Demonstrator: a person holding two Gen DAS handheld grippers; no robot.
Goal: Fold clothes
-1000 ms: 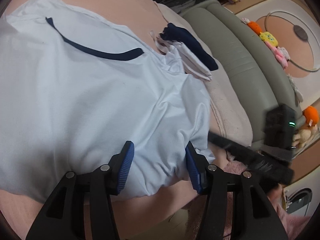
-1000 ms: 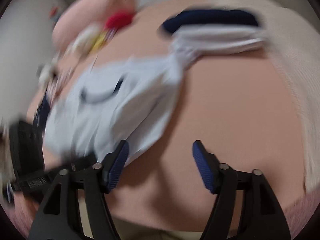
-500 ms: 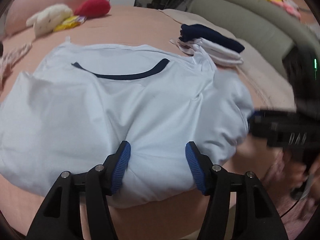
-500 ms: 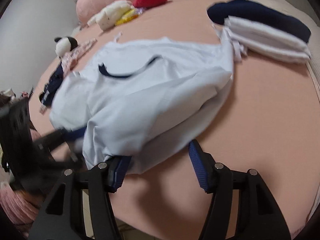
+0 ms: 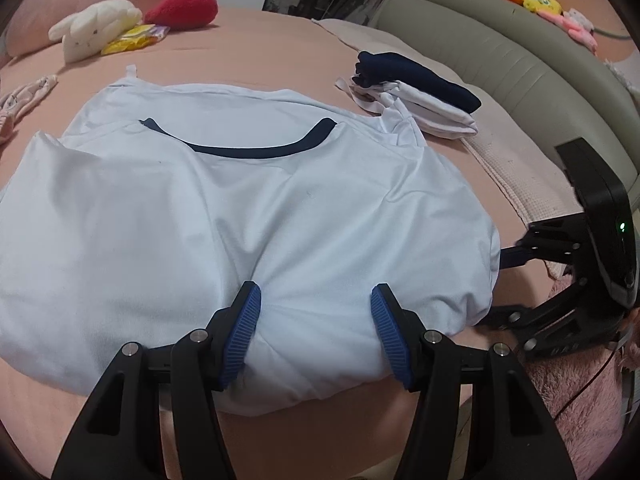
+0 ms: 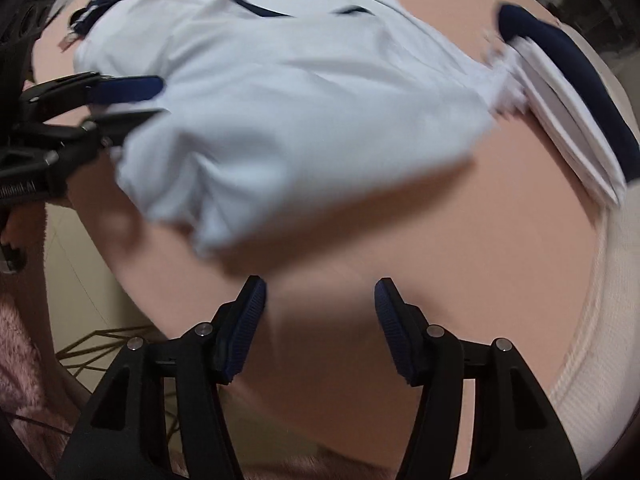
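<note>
Left wrist view first, sweeping from the left edge: a white plush bunny (image 5: 94, 26) sits in the upper left of the frame on the pink bed (image 5: 260, 44), with a yellow packet (image 5: 134, 38) and a red plush (image 5: 182, 10) just right of it. The pale blue T-shirt (image 5: 224, 216) with its navy collar (image 5: 240, 148) fills the middle of the frame, lying on the bed with its near edge bunched up. The left tool (image 5: 316, 332) sits at bottom centre, jaws wide apart over that bunched hem, blue pads straddling the fabric without pinching it. Upper right of centre, a folded stack (image 5: 424, 94) of white and navy clothes rests on the bed, touching the shirt's far corner. Behind it runs a grey-green padded headboard (image 5: 500, 64). At the right edge the other black tool comes in beside the shirt's right side.

Right wrist view, somewhat blurred: at the left edge the left tool's blue pads reach the shirt's side. The shirt (image 6: 300, 92) spreads across the upper middle, the folded stack (image 6: 572, 96) at upper right. The right tool (image 6: 320, 324) at bottom centre is spread wide and holds nothing, over bare pink sheet, apart from the shirt.
</note>
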